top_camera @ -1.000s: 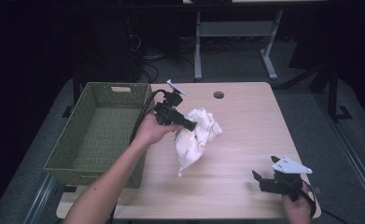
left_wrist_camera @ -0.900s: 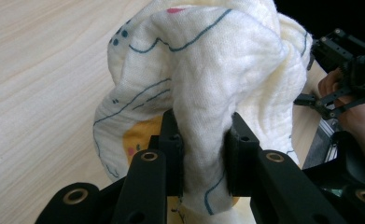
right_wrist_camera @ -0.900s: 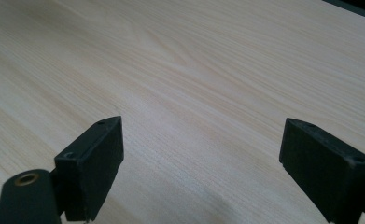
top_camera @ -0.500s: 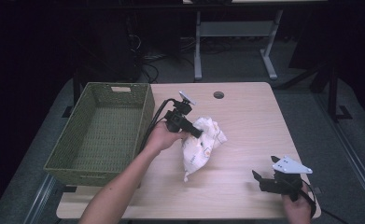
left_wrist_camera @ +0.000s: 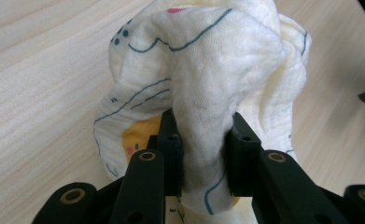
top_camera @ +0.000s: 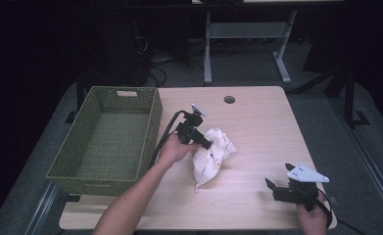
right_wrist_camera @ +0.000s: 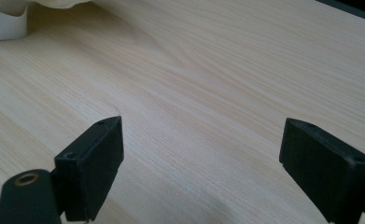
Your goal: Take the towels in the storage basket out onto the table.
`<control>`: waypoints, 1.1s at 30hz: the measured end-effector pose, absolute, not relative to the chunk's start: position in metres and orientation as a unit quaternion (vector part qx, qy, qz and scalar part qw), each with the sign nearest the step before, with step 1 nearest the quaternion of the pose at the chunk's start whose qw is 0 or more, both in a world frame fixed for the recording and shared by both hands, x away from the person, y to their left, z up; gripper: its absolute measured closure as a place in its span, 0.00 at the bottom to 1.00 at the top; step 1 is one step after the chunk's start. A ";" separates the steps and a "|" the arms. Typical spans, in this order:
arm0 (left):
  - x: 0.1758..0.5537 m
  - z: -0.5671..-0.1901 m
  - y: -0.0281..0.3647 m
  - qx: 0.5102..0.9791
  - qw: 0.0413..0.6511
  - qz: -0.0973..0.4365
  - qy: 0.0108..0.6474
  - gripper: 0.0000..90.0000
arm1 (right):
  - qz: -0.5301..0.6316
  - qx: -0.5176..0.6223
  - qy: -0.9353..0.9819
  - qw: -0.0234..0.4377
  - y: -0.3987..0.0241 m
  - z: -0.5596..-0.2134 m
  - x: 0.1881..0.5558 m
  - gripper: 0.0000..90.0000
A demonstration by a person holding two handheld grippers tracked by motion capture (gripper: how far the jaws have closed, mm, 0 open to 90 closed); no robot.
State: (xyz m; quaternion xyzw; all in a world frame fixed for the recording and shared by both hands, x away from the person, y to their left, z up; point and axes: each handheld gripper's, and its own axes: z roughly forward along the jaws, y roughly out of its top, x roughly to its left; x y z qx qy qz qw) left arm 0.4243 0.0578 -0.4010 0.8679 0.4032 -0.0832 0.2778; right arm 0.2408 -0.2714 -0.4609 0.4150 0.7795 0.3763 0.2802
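Note:
A crumpled cream cloth (top_camera: 209,155) with blue lines and yellow spots lies on the wooden table, just right of the basket. My left gripper (top_camera: 206,143) is shut on a fold of the cloth (left_wrist_camera: 203,93); in the left gripper view both pads (left_wrist_camera: 171,149) press the fabric between them. The cloth's lower part rests on the table. At the table's near right corner my right gripper (top_camera: 276,188) stands open over bare wood, with nothing between its fingers (right_wrist_camera: 94,163). A corner of the cloth (right_wrist_camera: 12,18) shows far off in the right gripper view.
A green woven basket (top_camera: 152,122) stands at the table's left side and has nothing in it. A round cable hole (top_camera: 229,99) sits near the far edge. Desk legs and cables lie on the dark floor behind the table.
My left gripper has carried the cloth down and to the right, away from the basket; the cloth now lies bunched on the table. The right gripper has stayed in place.

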 end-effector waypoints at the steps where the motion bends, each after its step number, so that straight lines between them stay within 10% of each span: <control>1: 0.425 -0.403 0.057 0.868 0.278 -0.083 0.404 0.79 | 0.376 0.415 0.780 0.280 -0.271 -0.461 0.241 0.15; 33: 0.423 -0.423 0.035 0.870 0.279 -0.086 0.398 0.60 | 0.373 0.408 0.786 0.277 -0.272 -0.463 0.243 0.15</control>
